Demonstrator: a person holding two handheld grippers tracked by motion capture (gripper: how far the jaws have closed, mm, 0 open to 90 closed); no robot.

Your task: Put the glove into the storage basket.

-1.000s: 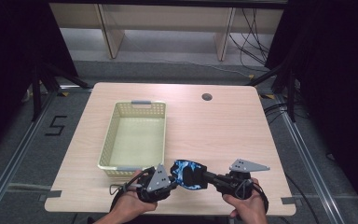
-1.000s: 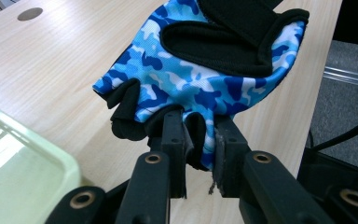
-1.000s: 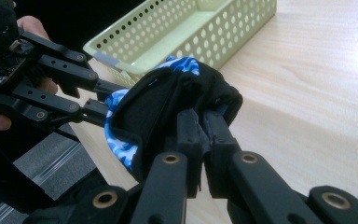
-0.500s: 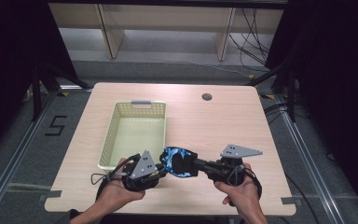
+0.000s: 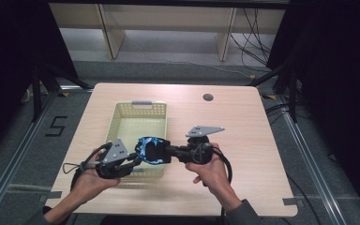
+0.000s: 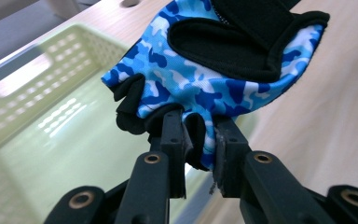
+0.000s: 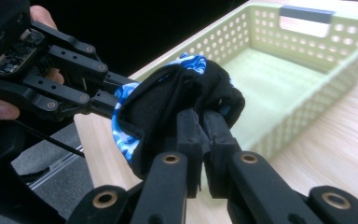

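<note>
Near the tabletop's (image 5: 243, 140) front edge, the left gripper (image 5: 133, 161) and the right gripper (image 5: 161, 152) both clamp one blue glove (image 5: 149, 147). The glove hangs over the basket's (image 5: 138, 117) front rim. The basket reaches toward the far edge.

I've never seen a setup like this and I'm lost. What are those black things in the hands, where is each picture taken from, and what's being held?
A person holds two hand-operated tools with two jaws: the left gripper and the right gripper. The high view looks down on the wooden table; the other two pictures come from a camera riding on each gripper. A pale green basket sits on the table. Both grippers pinch one blue camouflage glove, lifted over the basket's near end.
</note>
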